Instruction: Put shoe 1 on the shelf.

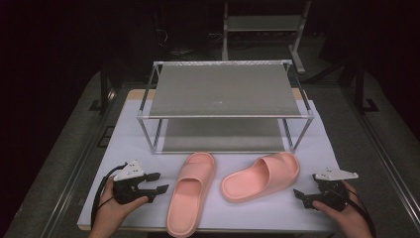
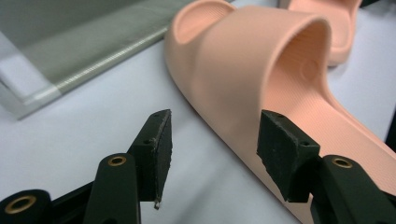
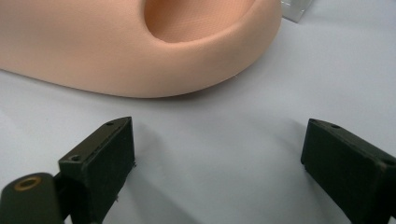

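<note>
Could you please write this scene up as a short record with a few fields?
surface: white table
rack: two-shelf metal rack at the far side of the table, both shelves bare
left slipper: pink left slipper, in front of the rack, one end over the near table edge
right slipper: pink right slipper, lying at a slant beside it
left gripper: left gripper, open, beside the left slipper, not gripping it
right gripper: right gripper, open, short of the right slipper, nothing between its jaws

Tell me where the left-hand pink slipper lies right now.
In the high view the left slipper lies on the white table, in front of the metal rack, between the left gripper and the other slipper.
</note>
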